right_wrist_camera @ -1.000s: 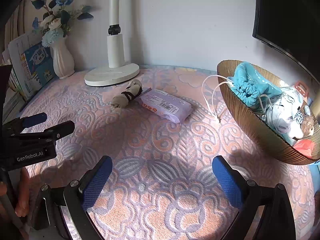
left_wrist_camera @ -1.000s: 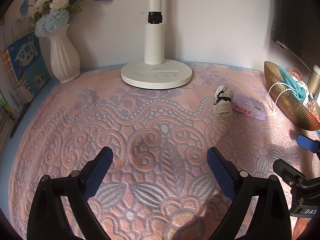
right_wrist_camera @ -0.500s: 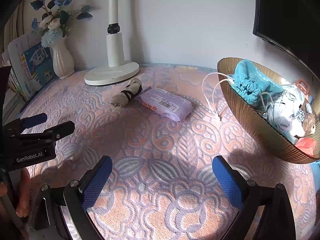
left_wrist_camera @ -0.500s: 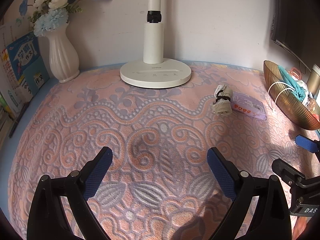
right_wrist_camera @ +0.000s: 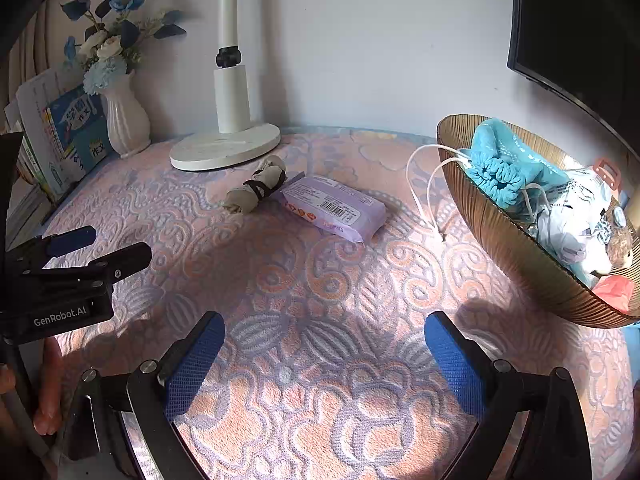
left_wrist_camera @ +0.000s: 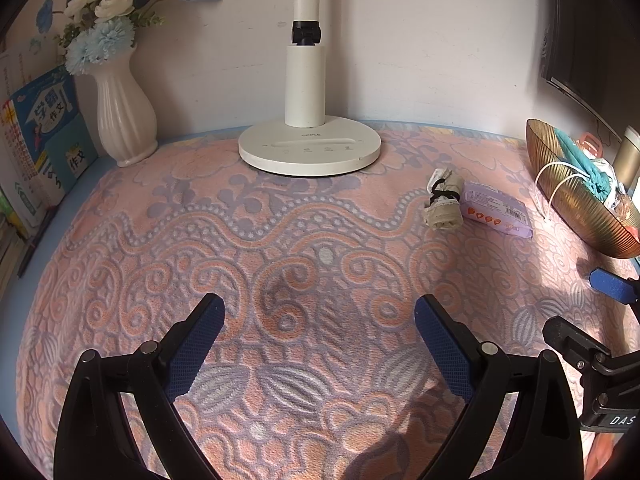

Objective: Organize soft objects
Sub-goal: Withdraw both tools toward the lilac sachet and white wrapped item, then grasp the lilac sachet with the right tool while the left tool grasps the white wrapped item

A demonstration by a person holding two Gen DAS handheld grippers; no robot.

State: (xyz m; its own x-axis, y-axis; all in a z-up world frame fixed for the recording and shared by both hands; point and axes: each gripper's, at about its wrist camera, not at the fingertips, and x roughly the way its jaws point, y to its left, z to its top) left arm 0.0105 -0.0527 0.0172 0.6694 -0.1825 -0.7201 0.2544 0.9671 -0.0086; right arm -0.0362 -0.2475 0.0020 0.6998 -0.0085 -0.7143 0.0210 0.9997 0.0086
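Both sets of blue-padded fingers are spread wide with nothing between them. The left gripper (left_wrist_camera: 319,312) and the right gripper (right_wrist_camera: 325,330) both hover low over the patterned pink and lilac cloth (right_wrist_camera: 320,280), side by side and pointing toward the wall.

Further out, a beige rolled cloth bundle (right_wrist_camera: 256,189) tied round the middle with a black band lies on the cloth, touching the corner of a flat lilac tissue pack (right_wrist_camera: 334,207) with a barcode label. Both sit in front of the white lamp base (right_wrist_camera: 226,147).

Off to the right there's a gold ribbed bowl (right_wrist_camera: 508,248), holding a teal drawstring pouch (right_wrist_camera: 506,168) whose white cords hang over the rim, plus other soft stuff I can't make out.
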